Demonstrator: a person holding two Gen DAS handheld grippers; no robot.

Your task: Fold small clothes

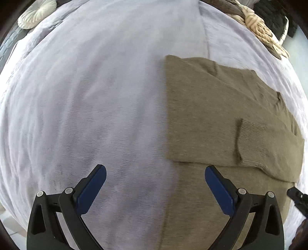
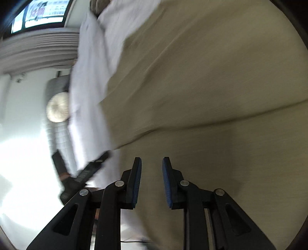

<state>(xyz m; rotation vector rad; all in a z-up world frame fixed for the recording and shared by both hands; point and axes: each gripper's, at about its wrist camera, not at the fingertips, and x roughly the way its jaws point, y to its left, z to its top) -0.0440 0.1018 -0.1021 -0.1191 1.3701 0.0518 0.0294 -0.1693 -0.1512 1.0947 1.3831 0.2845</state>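
Note:
An olive-brown knit sweater [image 1: 221, 119] lies flat on a pale lilac bedspread [image 1: 96, 96], with a sleeve folded across its body. My left gripper [image 1: 155, 174] is wide open and empty, hovering over the sweater's left edge near its lower part. In the right wrist view the sweater [image 2: 202, 77] fills most of the frame, blurred. My right gripper [image 2: 152, 163] is partly open with nothing between its blue pads, just above the cloth. The tip of the right gripper shows at the far right of the left wrist view [image 1: 297, 198].
A round cream cushion [image 1: 36, 13] lies at the bed's far left corner. A tan knitted throw [image 1: 259, 27] lies at the far right. In the right wrist view the left gripper [image 2: 84, 173] reaches in from the left, with the bed edge and bright floor [image 2: 23, 153] beyond.

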